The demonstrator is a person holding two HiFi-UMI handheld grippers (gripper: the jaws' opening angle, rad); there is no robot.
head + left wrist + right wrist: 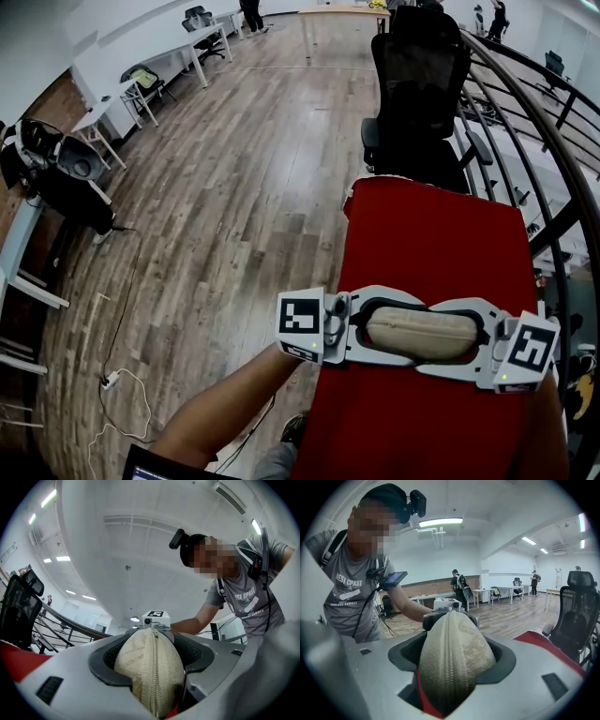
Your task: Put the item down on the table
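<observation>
A beige zip pouch lies lengthwise between my two grippers over the red table. My left gripper holds its left end and my right gripper holds its right end, the two facing each other. In the left gripper view the pouch fills the gap between the dark pads, zip upward. The right gripper view shows the same pouch pinched between its jaws, with red showing beneath. Whether the pouch touches the table, I cannot tell.
A black mesh office chair stands at the table's far end. A dark curved railing runs along the right. Wooden floor lies to the left, with a cable and plug block and a desk with black bags.
</observation>
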